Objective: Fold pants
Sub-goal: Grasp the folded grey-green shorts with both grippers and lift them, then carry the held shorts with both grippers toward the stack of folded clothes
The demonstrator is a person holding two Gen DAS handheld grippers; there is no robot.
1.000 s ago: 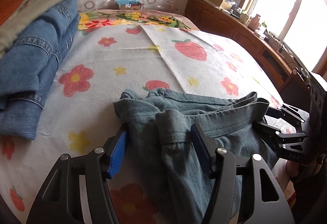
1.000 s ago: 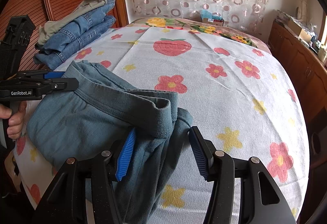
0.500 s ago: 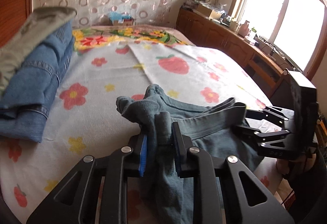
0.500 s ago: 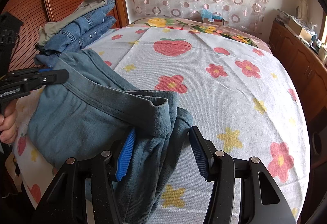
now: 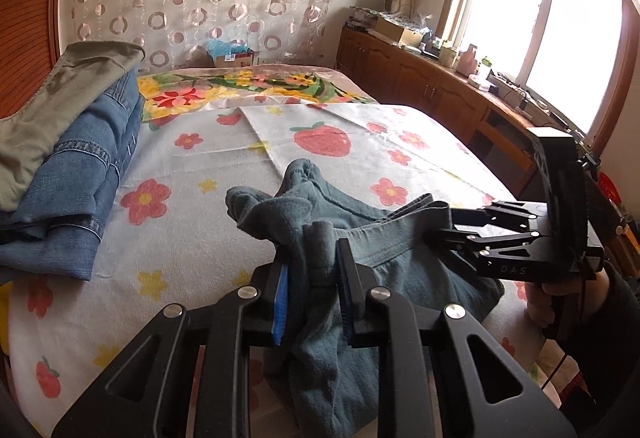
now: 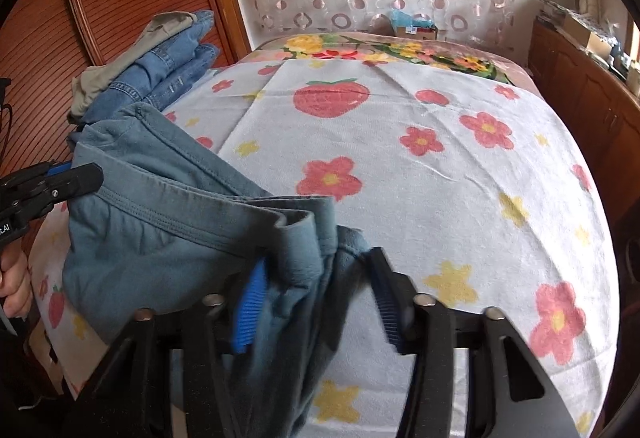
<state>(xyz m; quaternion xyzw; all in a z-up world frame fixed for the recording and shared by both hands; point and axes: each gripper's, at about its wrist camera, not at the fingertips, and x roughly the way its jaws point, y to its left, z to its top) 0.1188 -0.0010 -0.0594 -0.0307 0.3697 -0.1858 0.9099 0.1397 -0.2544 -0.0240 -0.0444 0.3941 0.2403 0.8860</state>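
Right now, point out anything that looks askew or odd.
The teal pants hang bunched and crooked: the left gripper pinches a wad of waistband, while the right gripper is still wide around its corner. Nothing looks spilled or damaged.

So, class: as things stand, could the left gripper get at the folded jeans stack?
Probably not yet: the left gripper is shut on the teal pants. The jeans stack lies unobstructed on its left.

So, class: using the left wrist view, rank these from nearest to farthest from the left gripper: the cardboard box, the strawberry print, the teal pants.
1. Teal pants, clamped in the left gripper.
2. Strawberry print, mid-bed, ahead.
3. Cardboard box, at the far wall beyond the bed.
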